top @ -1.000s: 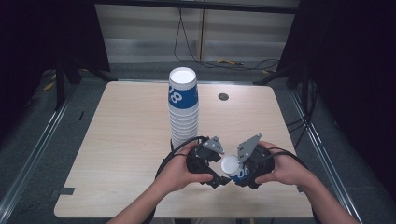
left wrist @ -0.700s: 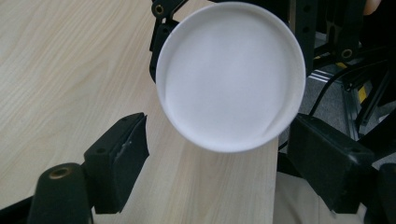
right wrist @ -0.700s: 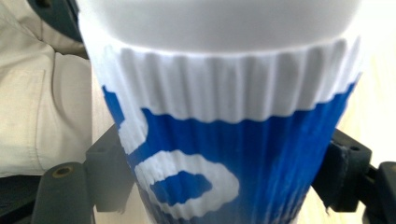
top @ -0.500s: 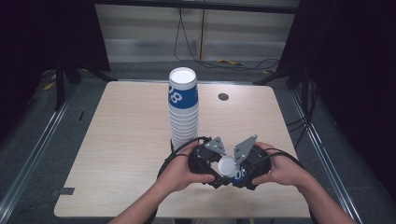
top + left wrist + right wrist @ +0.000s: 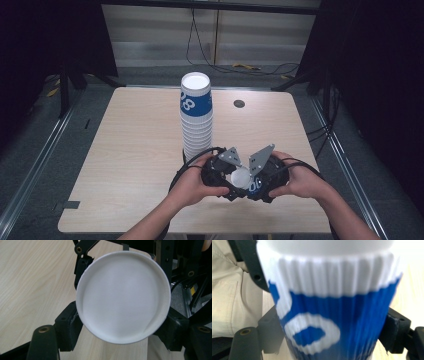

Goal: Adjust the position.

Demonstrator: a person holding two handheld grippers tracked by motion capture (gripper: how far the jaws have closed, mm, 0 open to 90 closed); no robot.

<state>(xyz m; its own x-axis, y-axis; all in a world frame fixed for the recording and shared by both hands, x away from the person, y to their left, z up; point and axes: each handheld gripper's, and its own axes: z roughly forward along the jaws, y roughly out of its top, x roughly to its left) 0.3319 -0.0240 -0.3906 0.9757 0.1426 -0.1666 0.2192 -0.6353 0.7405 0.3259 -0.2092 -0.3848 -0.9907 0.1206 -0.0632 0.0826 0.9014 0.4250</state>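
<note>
You have both hand-held grippers brought together near the 6 o'clock edge of the pale wood-grain desk (image 5: 125,150), with one paper cup (image 5: 246,179) caught between them. Your left hand-held gripper (image 5: 223,176) has just been closing, and its black jaws now press on the cup from both sides; in the left gripper view you look straight at the cup's round white end (image 5: 123,296), a smooth matte disc with a thin raised rim, and you cannot tell from there whether anything is in it. Your right hand-held gripper (image 5: 261,181) is clamped on the same cup: the right gripper view shows its wall (image 5: 332,315) between the two dark pads, finely ribbed paper, white at the top band and deep blue below with a white looped figure printed on it, blurred by closeness. That view also takes in a beige sleeve (image 5: 229,290) at 9 o'clock. In the high view, a tall stack of cups (image 5: 196,117) of the same blue-and-white make stands upright toward 12 o'clock from your hands, nested one in another, the top one showing a white circle. A small dark round disc (image 5: 239,103) lies flat on the desk at about 1 o'clock, well apart from the stack.
</note>
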